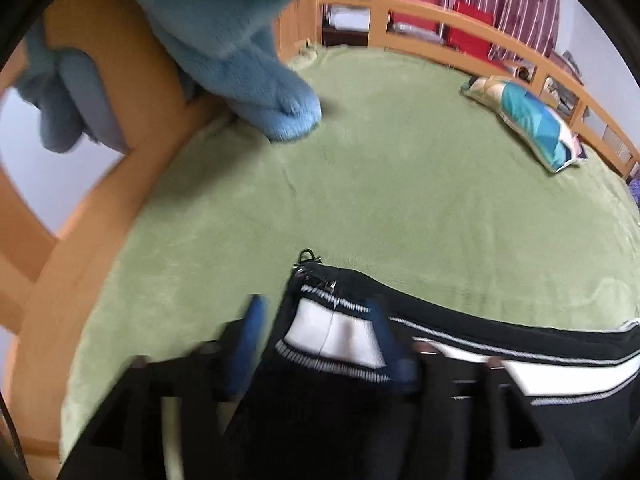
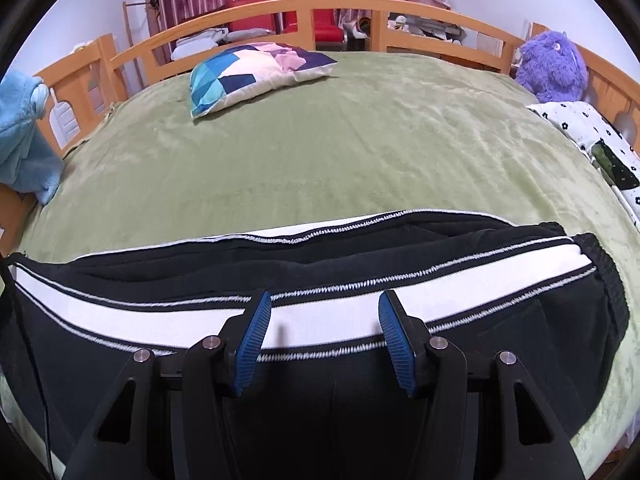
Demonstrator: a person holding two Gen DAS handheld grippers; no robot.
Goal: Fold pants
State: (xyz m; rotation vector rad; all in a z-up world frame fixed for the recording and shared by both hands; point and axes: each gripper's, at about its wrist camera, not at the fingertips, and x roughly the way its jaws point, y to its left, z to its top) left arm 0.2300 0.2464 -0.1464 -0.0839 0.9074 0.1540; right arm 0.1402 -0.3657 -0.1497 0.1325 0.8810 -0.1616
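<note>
Black pants (image 2: 320,272) with a white side stripe lie lengthwise across the near part of a green bed blanket (image 2: 340,152). In the right wrist view my right gripper (image 2: 325,316) is open, its blue pads apart over the white stripe, holding nothing. In the left wrist view the zippered leg end of the pants (image 1: 332,320) lies between the spread blue pads of my left gripper (image 1: 316,320), which is open. The view is blurred.
A patchwork pillow (image 2: 256,72) lies at the far side of the bed. A blue plush blanket (image 1: 248,40) hangs over the wooden rail (image 1: 100,208) at the left. A purple plush toy (image 2: 552,66) and a flowered cloth (image 2: 588,132) sit at the right.
</note>
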